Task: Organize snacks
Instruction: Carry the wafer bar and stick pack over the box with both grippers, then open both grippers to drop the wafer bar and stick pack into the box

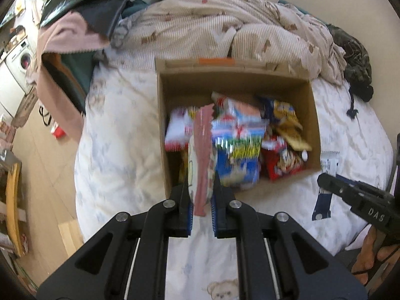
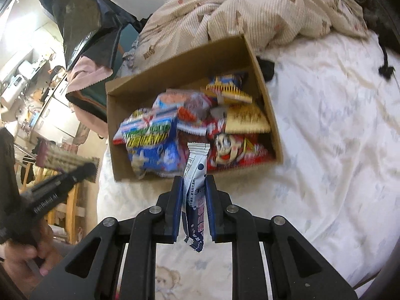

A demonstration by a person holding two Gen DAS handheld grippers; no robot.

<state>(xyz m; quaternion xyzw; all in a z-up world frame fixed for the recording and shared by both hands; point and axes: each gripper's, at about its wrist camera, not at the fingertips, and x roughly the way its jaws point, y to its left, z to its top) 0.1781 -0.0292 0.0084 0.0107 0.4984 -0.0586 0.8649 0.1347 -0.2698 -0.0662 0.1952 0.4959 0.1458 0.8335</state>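
One open cardboard box (image 1: 307, 115) is seen on the bed (image 1: 120, 125), just ahead of both grippers. It is filled with snack packets, which are piled loosely and partly blurred, so an exact count cannot be given. At least six packets can be told apart: a blue packet (image 2: 152, 135) nearest to the left gripper's side, a red packet (image 2: 235, 152) with a cartoon face nearest to the right gripper's side, two yellow packets (image 2: 246, 120) behind the red one, a pink-topped packet (image 2: 180, 100) in the middle, and a red and white packet (image 1: 176, 132) at the left wall of the box.

The left gripper (image 1: 201, 197) is closed on one pink packet (image 1: 202, 155), which is held upright between the pads and stands in front of the box. The right gripper (image 2: 193, 195) is closed on one white and navy bar (image 2: 195, 172), which is held upright too, its top end before the near wall of the box and its lower end hanging below the pads.

In the left wrist view, the right gripper is seen to the right with a hand (image 1: 375, 255) below it. One beige blanket (image 1: 225, 27) is crumpled beyond the box. A small bear print (image 1: 222, 290) is shown on the bed sheet beneath the left gripper.
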